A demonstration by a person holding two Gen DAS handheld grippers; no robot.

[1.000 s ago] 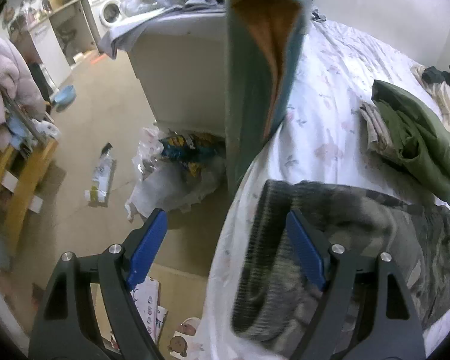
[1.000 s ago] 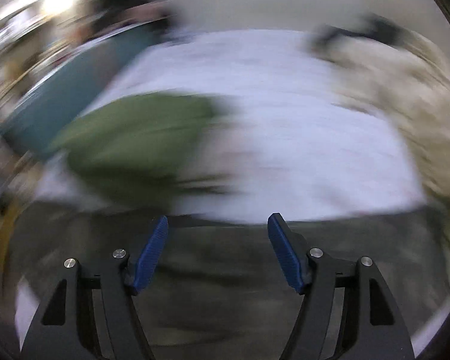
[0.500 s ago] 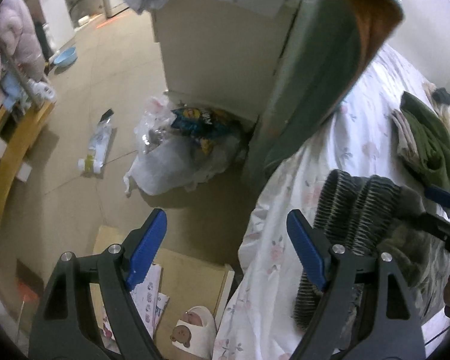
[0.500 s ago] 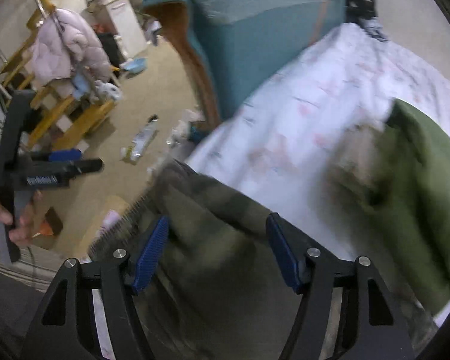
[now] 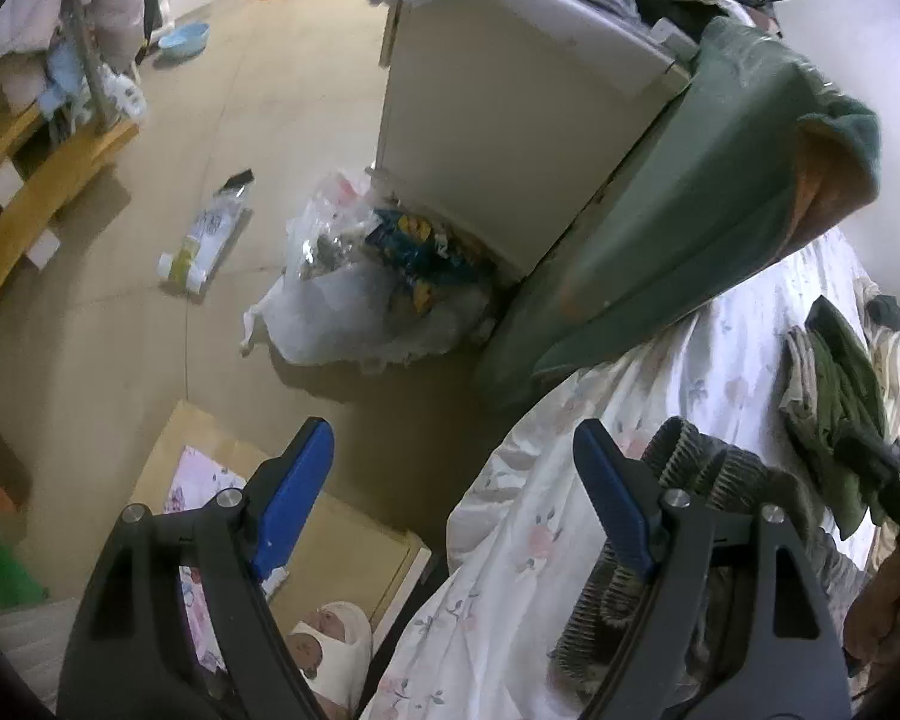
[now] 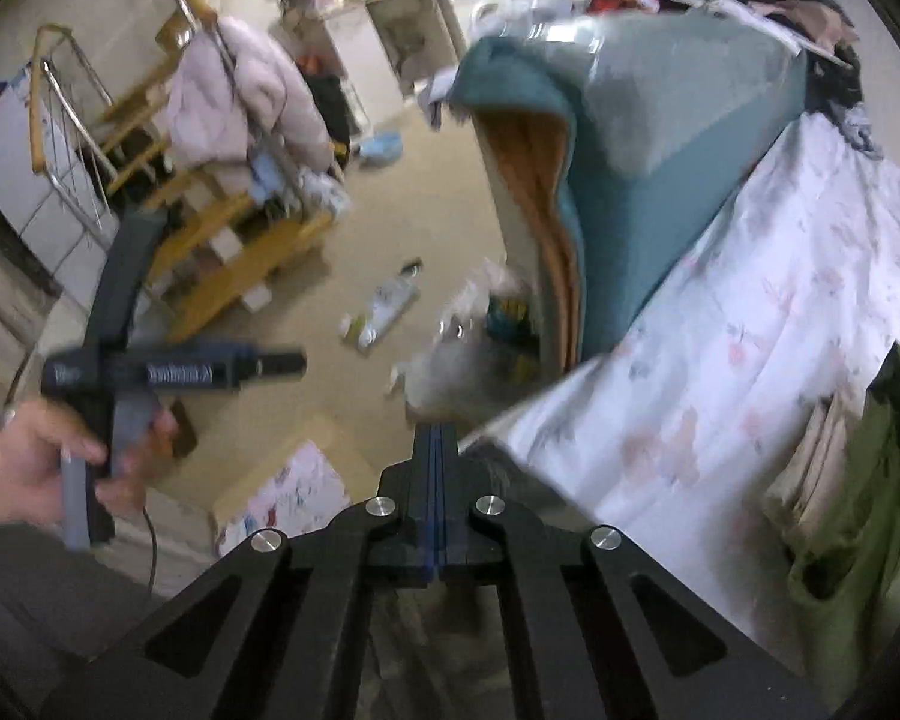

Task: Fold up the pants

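The camouflage pants (image 5: 696,480) lie bunched at the bed's edge, with the ribbed waistband raised and turned toward the floor. In the right wrist view my right gripper (image 6: 437,450) is shut, its blue pads pressed together where the grey pants fabric (image 6: 510,471) runs up to them; more of the pants lies under its arms. My left gripper (image 5: 450,438) stands open with nothing between its fingers, beside the waistband and over the bed's edge and the floor. The right wrist view shows a hand (image 6: 24,468) holding it.
A white floral sheet (image 6: 750,330) covers the bed. On it lies a folded olive garment (image 6: 870,510). A teal blanket (image 5: 690,210) hangs against a white cabinet (image 5: 510,120). On the floor are a rubbish bag (image 5: 360,300), a cardboard box (image 5: 342,528) and a wooden rack (image 6: 228,252).
My right gripper has swung left along the pants to the waistband end and shut. My left gripper has moved left off the pants, staying open.
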